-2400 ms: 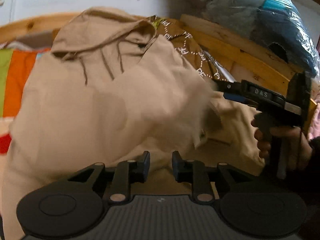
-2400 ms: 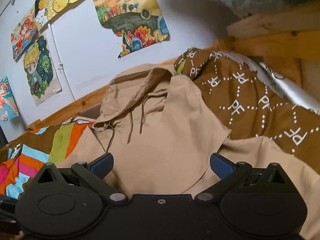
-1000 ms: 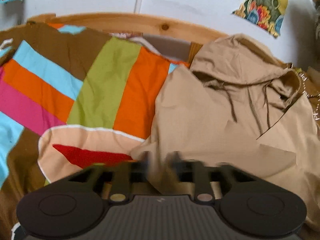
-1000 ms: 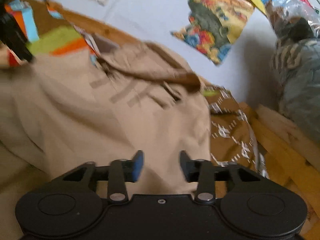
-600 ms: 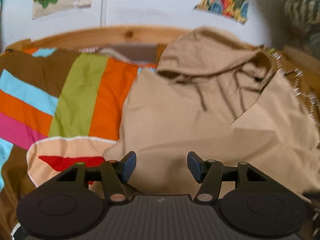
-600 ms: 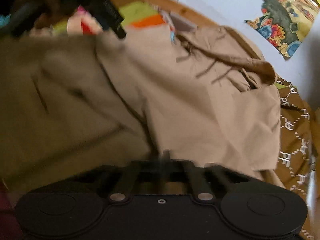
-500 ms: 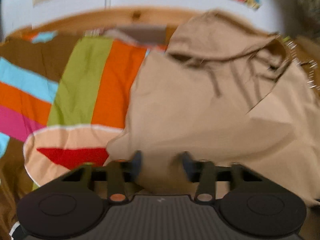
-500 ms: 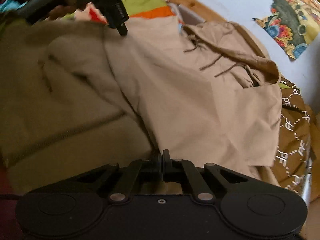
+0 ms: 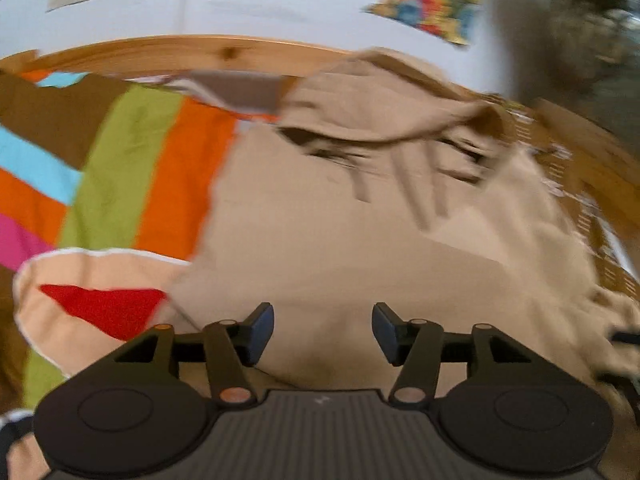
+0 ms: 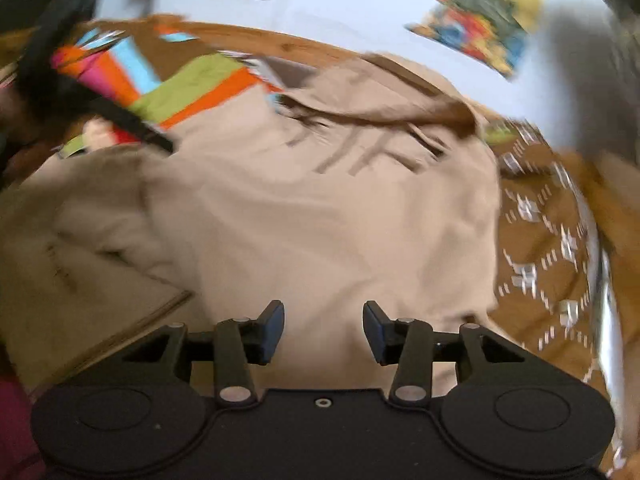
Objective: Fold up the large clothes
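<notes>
**Item: one tan hoodie, part folded**

While both my grippers stand with fingers apart and empty, the hoodie (image 9: pixel 360 240) lies spread on the striped blanket (image 9: pixel 132 184) just ahead of them, hood (image 9: pixel 380 104) farthest off. Left gripper (image 9: pixel 323 330): over the lower body. Right gripper (image 10: pixel 323 330): likewise, patterned brown cloth (image 10: pixel 552 240) to its outer side. Handling, as I judge: soft, limp, fairly bulky, not fragile. Best hold: hem corners or a side seam.

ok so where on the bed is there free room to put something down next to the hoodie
The striped blanket lies uncovered left of the beige hoodie, up to the wooden bed rail. On the hoodie's other side only a narrow strip of brown patterned cover shows. The middle is crowded: the hoodie fills it, with the open left gripper and right gripper over it.
</notes>
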`<move>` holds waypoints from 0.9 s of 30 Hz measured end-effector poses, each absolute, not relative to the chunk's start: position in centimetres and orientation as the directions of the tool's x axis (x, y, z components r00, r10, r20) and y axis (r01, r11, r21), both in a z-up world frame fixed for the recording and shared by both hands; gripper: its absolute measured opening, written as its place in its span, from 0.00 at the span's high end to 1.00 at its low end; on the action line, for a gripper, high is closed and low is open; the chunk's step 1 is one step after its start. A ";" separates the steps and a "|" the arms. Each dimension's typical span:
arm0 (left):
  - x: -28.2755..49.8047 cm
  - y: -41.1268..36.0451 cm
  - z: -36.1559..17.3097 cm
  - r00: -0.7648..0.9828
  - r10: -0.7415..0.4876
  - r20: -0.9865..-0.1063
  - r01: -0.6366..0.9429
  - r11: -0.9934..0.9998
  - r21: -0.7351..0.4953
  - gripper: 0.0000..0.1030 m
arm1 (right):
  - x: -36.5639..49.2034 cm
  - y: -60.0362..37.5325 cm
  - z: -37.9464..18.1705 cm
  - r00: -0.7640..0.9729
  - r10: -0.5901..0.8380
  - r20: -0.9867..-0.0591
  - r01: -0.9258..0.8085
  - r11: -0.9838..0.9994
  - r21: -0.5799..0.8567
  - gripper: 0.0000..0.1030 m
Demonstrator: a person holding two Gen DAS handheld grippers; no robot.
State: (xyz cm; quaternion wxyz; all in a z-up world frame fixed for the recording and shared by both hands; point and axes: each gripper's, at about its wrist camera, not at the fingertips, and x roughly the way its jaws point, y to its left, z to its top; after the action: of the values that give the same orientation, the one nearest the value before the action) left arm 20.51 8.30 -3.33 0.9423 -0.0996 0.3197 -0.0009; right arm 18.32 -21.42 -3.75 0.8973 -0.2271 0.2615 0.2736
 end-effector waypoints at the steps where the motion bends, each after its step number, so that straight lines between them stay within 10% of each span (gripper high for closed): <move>1: 20.3 7.6 -3.6 0.788 -0.093 -0.609 -0.036 0.980 -0.196 0.41 | 18.8 -21.6 -4.3 0.710 0.356 -0.608 -0.595 0.764 -0.247 0.56; 15: 19.2 5.3 -7.2 0.681 -0.062 -0.730 -0.023 0.994 -0.106 0.34 | 18.4 -20.4 -7.2 0.737 0.312 -0.599 -0.590 0.730 -0.344 0.36; 27: 19.0 9.2 10.8 0.636 0.074 -0.768 0.010 0.995 0.104 0.02 | 19.9 -20.6 2.0 0.760 0.474 -0.445 -0.556 0.829 -0.067 0.01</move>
State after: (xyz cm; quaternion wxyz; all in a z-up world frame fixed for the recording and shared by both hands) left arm 19.04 9.25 10.83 0.9031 0.0493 0.4263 0.0177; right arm 19.93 -20.61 1.99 0.9329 -0.0977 0.2095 0.2760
